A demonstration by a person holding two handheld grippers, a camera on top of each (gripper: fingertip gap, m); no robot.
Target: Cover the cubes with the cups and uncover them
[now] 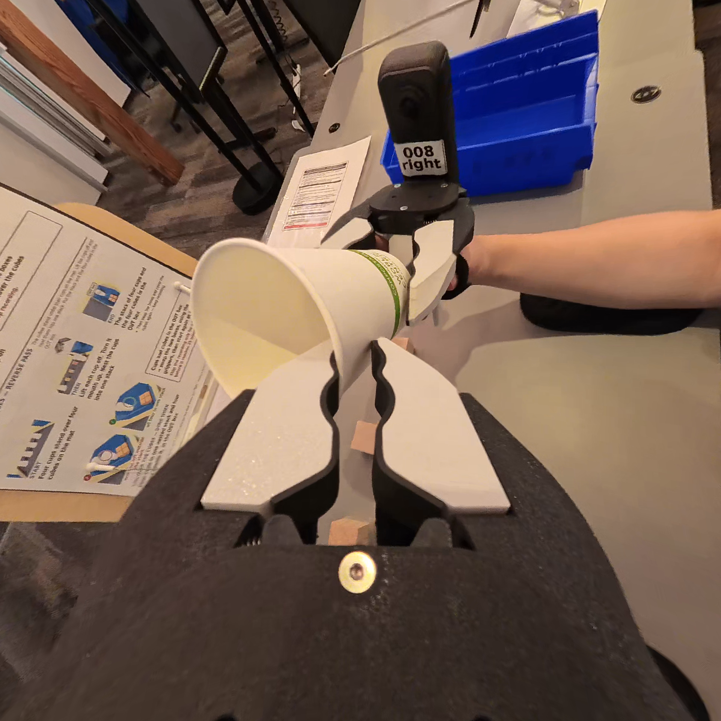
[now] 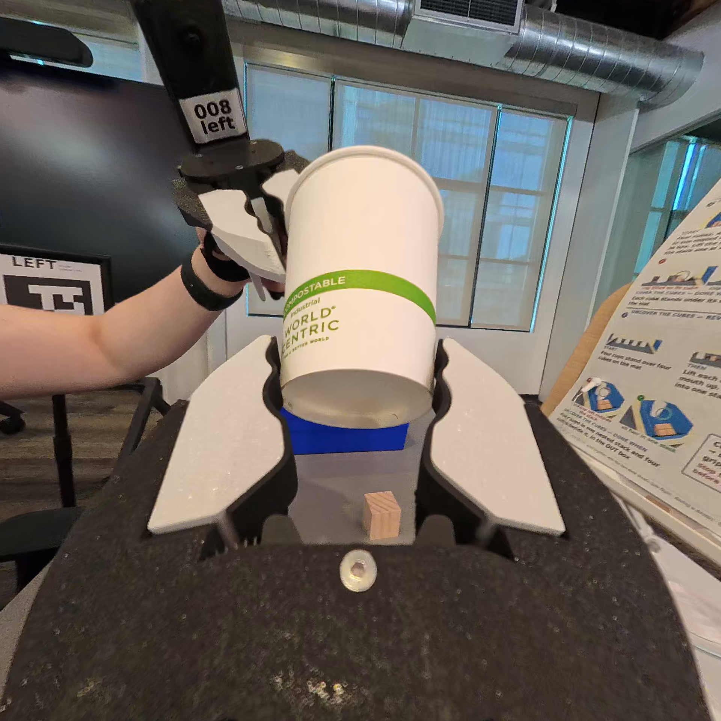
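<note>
Your grippers [image 1: 353, 374] [image 2: 357, 384]: black speckled bodies, white wavy-edged fingers [image 1: 281, 437], silver screw [image 1: 357, 572]; black wristband [image 2: 203, 288].

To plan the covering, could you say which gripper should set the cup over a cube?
Probably right: the right gripper clamps the cup near its base, mouth free. The left gripper pinches the rim, one finger inside, which would likely block covering the cube.

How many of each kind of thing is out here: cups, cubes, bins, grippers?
Cup: 1
Cubes: 3, each partly hidden
Bin: 1
Grippers: 2, left gripper and right gripper, both gripping the cup
Total: 7
</note>
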